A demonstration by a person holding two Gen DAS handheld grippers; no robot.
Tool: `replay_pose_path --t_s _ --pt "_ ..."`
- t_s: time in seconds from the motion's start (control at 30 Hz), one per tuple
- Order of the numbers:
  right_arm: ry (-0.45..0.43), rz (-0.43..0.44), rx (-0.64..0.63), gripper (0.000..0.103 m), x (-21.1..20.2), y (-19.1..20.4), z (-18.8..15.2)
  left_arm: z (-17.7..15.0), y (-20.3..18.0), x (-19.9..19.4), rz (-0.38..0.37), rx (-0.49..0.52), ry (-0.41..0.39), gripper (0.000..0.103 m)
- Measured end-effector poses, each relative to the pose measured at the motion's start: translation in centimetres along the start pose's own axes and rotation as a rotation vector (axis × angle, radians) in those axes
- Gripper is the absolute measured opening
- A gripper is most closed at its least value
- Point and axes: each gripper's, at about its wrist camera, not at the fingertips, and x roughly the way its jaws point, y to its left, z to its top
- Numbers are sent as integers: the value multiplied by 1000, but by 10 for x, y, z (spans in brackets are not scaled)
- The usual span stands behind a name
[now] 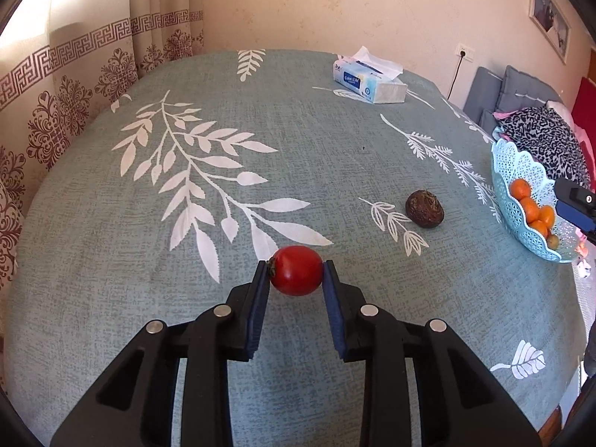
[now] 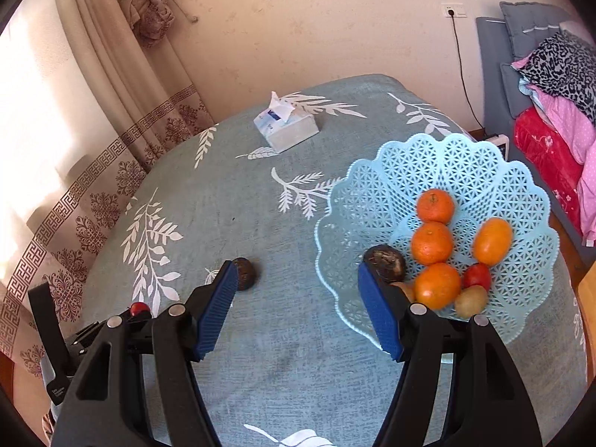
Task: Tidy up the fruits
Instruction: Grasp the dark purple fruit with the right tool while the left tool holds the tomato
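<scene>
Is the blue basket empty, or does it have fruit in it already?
Not empty. The right wrist view shows the blue basket holding orange fruits, a small red one, a brown one and a yellowish one.

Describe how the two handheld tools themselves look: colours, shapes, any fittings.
Both look alike. The left tool has two black, angular plastic arms with cut-out slots, round silver pins at the joints, and blue ribbed pads lining the inner faces of its fingers. The right tool shows the same black frame, silver pins and blue ribbed pads. No cables, hands or sleeves are visible.
</scene>
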Motion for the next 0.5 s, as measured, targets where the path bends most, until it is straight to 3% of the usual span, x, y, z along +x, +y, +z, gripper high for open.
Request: replay_pose_path --t_s 0.27,0.5 --pt "105 58 -99 69 51 58 -1 13 5 -36 15 6 -93 29" --pt "176 17 -158 68 97 83 -9 19 9 -52 4 -4 -127 29"
